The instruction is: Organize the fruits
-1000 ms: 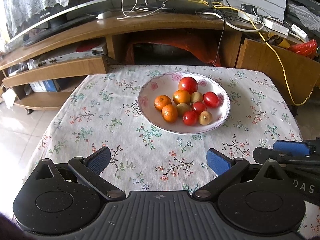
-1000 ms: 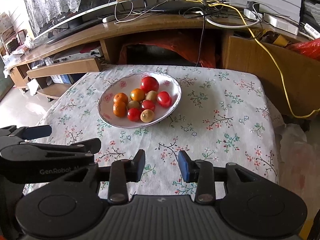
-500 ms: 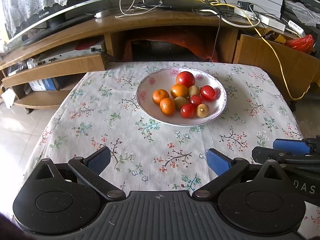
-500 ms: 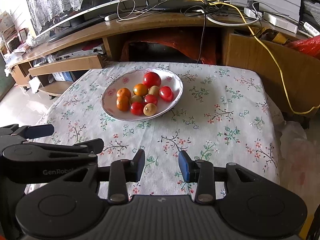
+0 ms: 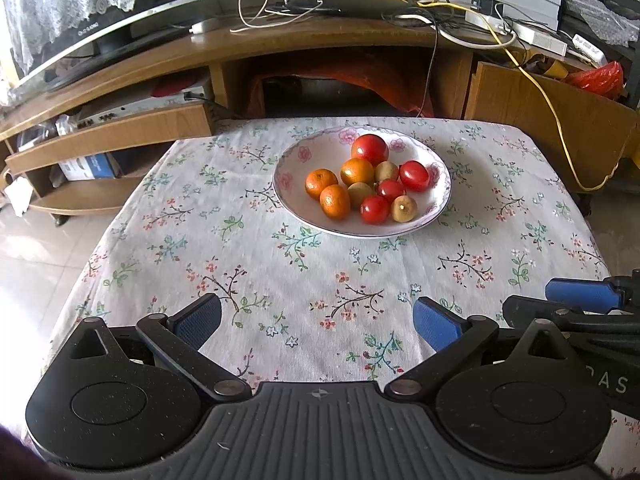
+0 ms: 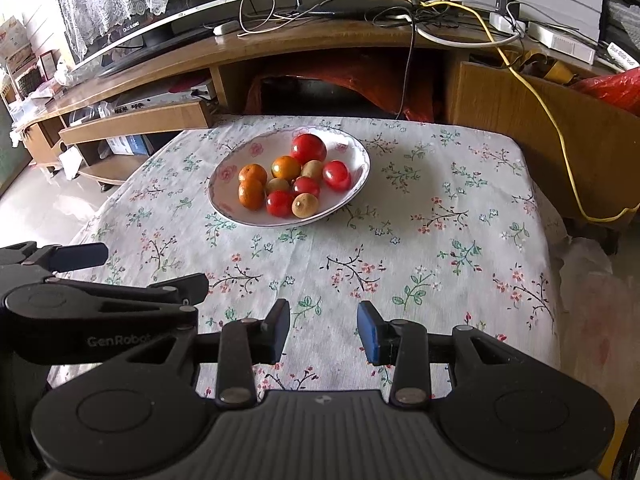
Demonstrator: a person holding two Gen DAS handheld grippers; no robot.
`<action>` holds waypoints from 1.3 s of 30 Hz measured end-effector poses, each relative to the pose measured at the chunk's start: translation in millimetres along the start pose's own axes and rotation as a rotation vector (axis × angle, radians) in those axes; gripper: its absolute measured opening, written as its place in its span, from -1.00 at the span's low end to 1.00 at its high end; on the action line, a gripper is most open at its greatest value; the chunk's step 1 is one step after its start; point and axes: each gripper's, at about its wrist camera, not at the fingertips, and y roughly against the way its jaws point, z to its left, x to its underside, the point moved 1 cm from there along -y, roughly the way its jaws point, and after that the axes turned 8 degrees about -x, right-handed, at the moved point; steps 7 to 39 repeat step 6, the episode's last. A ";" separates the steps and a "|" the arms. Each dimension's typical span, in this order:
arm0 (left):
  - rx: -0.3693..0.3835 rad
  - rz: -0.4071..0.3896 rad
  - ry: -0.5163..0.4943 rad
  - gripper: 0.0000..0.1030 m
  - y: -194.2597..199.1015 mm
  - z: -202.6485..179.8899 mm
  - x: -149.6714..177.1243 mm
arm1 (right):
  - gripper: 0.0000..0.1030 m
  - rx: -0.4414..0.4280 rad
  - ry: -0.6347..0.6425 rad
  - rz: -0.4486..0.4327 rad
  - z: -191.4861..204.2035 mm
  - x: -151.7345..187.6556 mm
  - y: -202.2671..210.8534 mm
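Both grippers are held at the desk's near edge: left gripper [image 5: 317, 322] spread wide, right gripper [image 6: 323, 330] narrowly apart, both empty, since fruit is gathered in the bowl [image 5: 434, 208] toward the far edge.

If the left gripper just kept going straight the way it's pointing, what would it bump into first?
Probably the flowered tablecloth, well short of the fruit bowl. The open left gripper looks angled slightly downward, though depth is unclear.
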 end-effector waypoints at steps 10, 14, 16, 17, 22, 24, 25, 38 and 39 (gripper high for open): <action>0.003 0.000 0.004 0.99 0.7 0.2 1.4 | -0.26 -0.004 -0.004 -0.003 0.5 1.8 2.5; 0.003 0.000 0.004 0.99 0.7 0.2 1.4 | -0.26 -0.004 -0.004 -0.003 0.5 1.8 2.5; 0.003 0.000 0.004 0.99 0.7 0.2 1.4 | -0.26 -0.004 -0.004 -0.003 0.5 1.8 2.5; 0.003 0.000 0.004 0.99 0.7 0.2 1.4 | -0.26 -0.004 -0.004 -0.003 0.5 1.8 2.5; 0.003 0.000 0.004 0.99 0.7 0.2 1.4 | -0.26 -0.004 -0.004 -0.003 0.5 1.8 2.5; 0.003 0.000 0.004 0.99 0.7 0.2 1.4 | -0.26 -0.004 -0.004 -0.003 0.5 1.8 2.5; 0.003 0.000 0.004 0.99 0.7 0.2 1.4 | -0.26 -0.004 -0.004 -0.003 0.5 1.8 2.5; 0.003 0.000 0.004 0.99 0.7 0.2 1.4 | -0.26 -0.004 -0.004 -0.003 0.5 1.8 2.5; 0.003 0.000 0.004 0.99 0.7 0.2 1.4 | -0.26 -0.004 -0.004 -0.003 0.5 1.8 2.5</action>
